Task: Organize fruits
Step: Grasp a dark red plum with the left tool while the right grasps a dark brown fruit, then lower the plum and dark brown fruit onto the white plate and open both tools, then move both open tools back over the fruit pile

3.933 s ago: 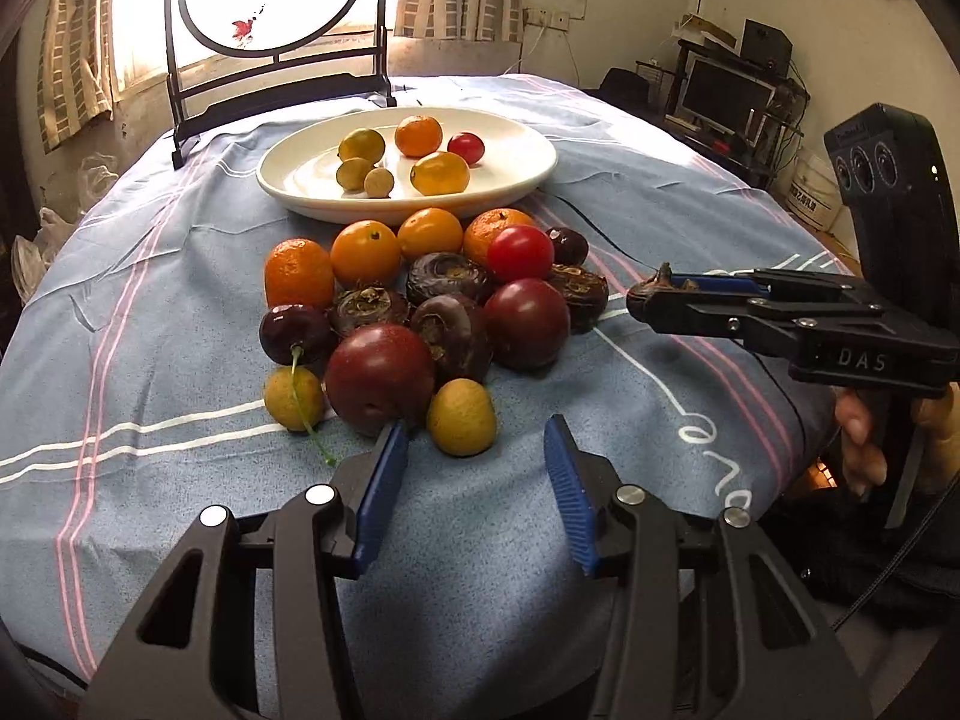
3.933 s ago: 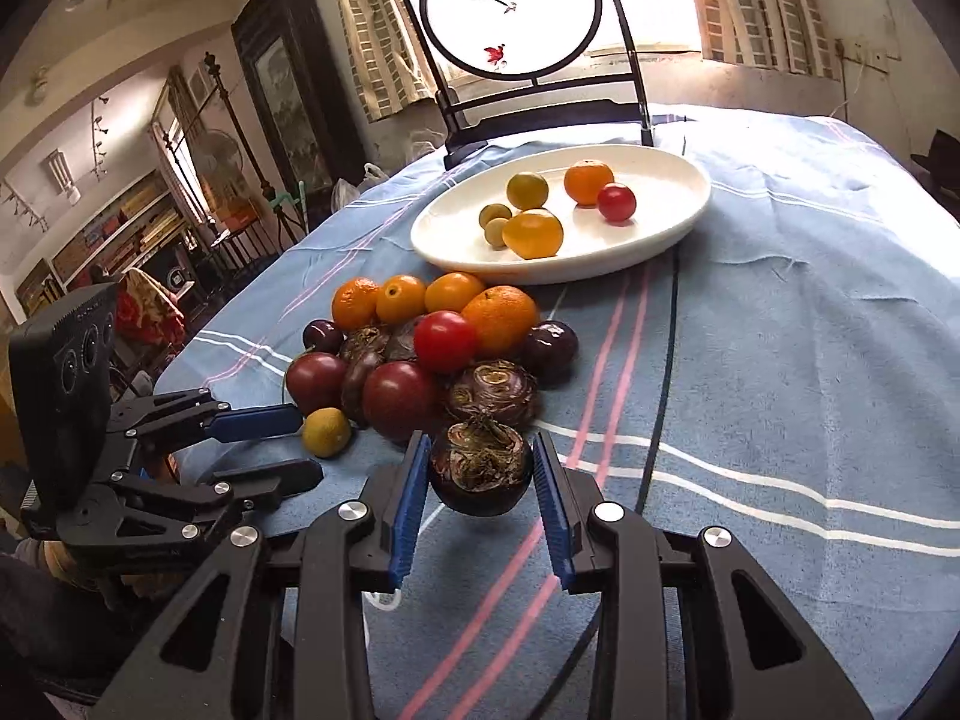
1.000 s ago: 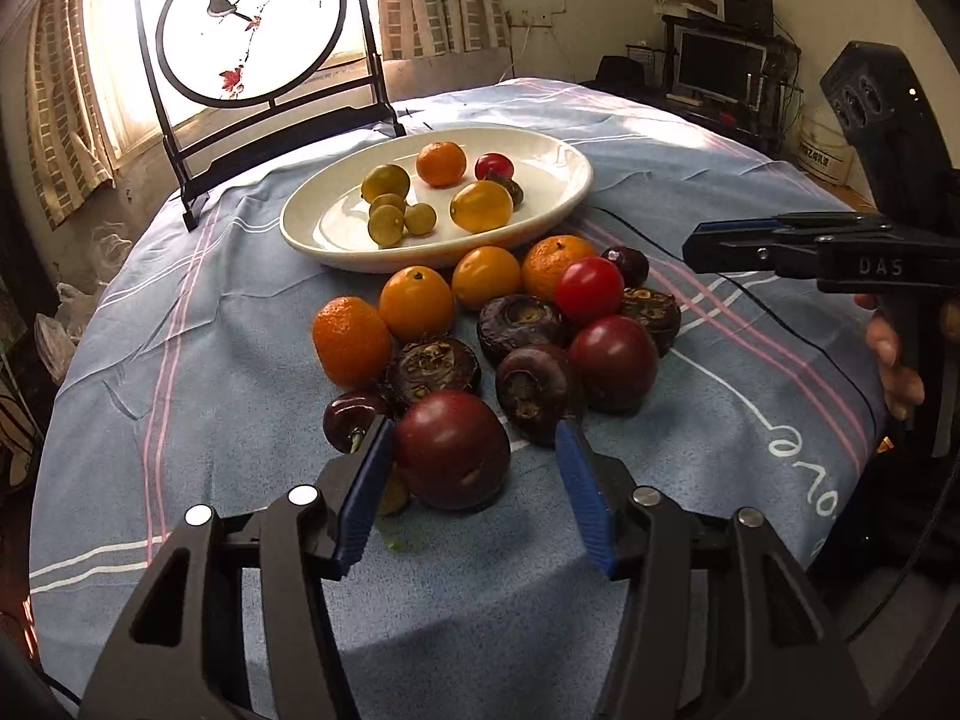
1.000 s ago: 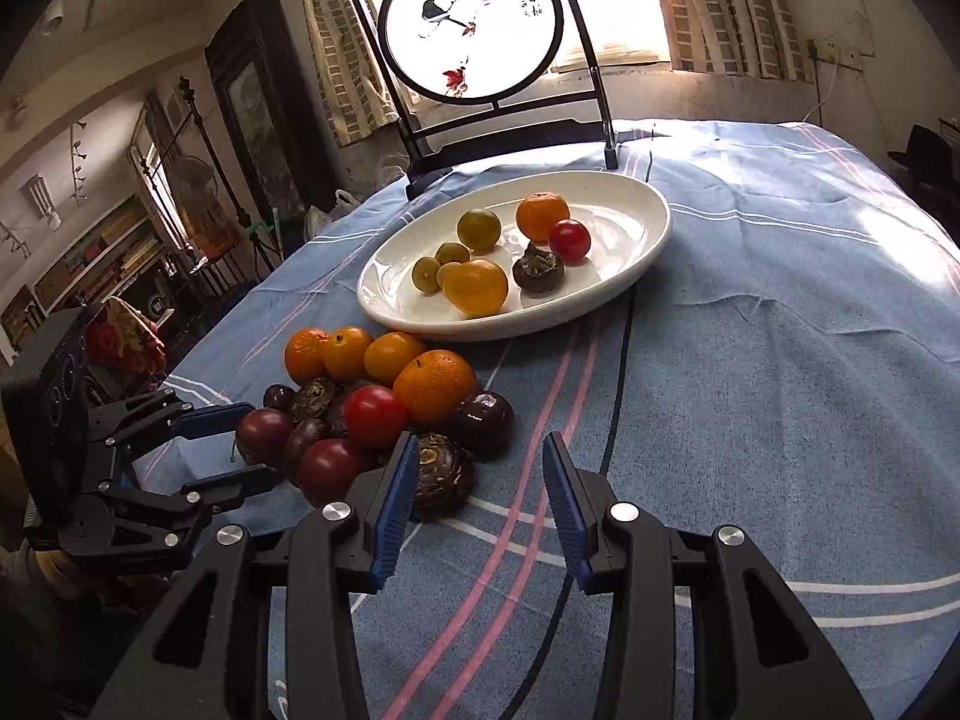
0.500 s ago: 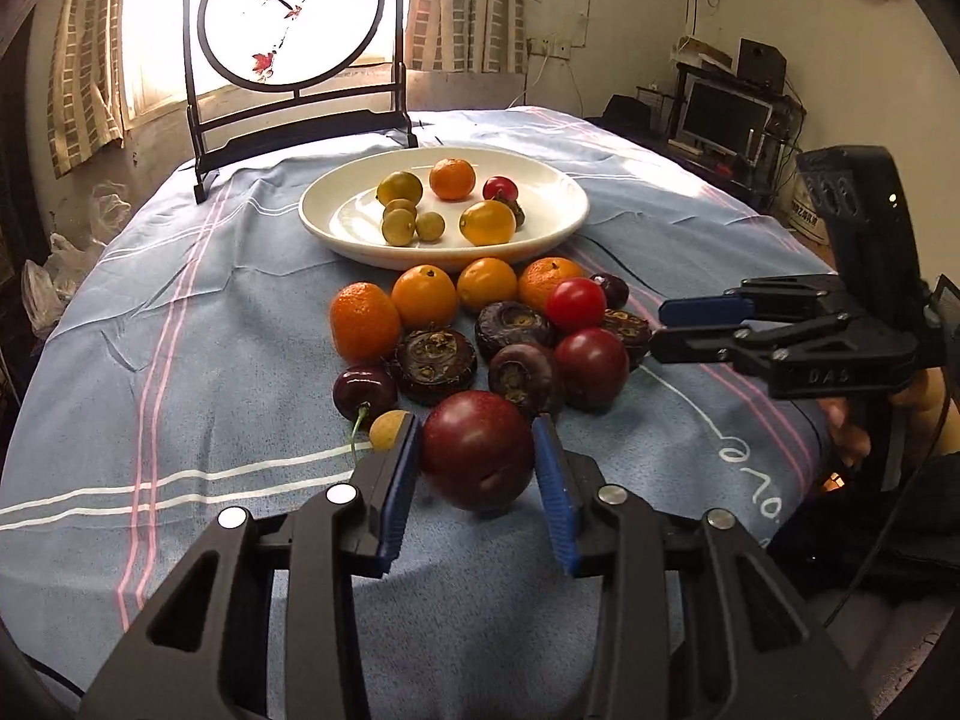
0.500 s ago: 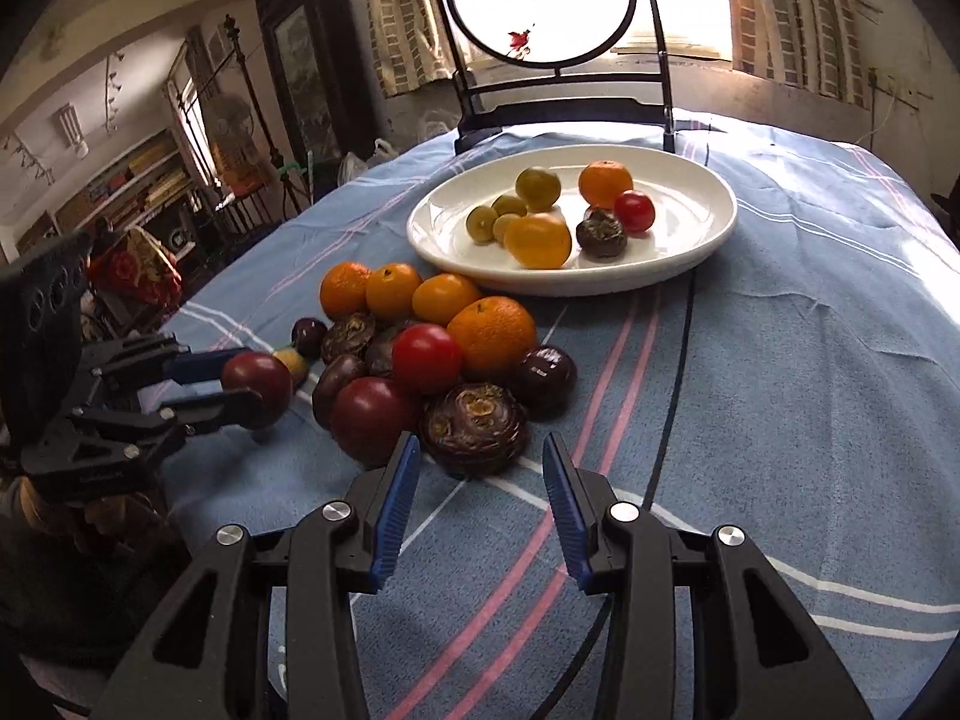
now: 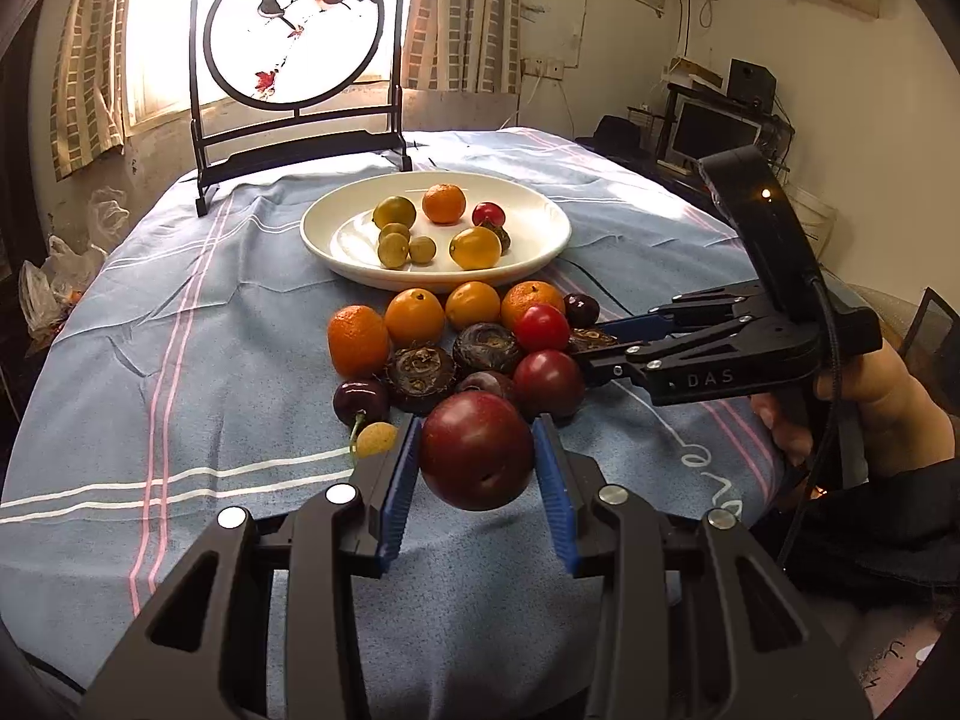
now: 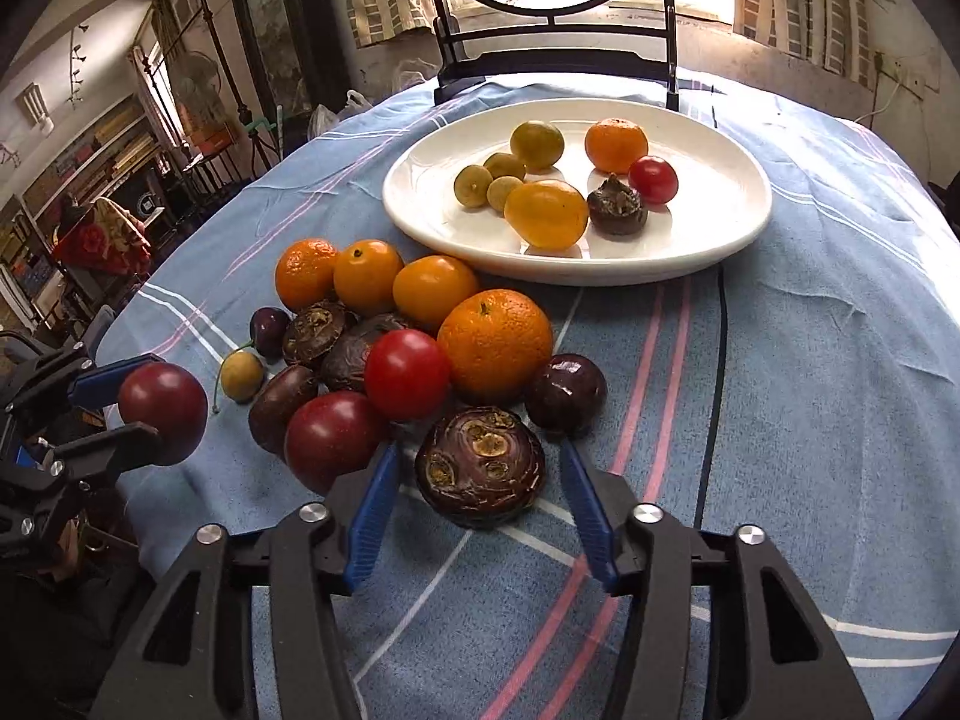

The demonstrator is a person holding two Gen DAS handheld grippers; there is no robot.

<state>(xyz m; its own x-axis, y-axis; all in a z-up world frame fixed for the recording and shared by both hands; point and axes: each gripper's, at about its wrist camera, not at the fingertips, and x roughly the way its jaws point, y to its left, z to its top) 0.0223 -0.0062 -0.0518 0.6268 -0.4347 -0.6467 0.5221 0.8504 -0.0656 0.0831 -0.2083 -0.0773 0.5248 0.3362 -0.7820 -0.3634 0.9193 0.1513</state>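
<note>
Holding: left gripper [image 7: 474, 468] clenched on dark red plum [image 7: 476, 459], lifted clear of blue striped surface [image 7: 180, 360] | right gripper [image 8: 477, 501] jaws apart, straddling brown water chestnut [image 8: 480, 474] at near edge of fruit pile, pads not touching | white plate [image 8: 720, 228] beyond pile, holding several small fruits.
</note>
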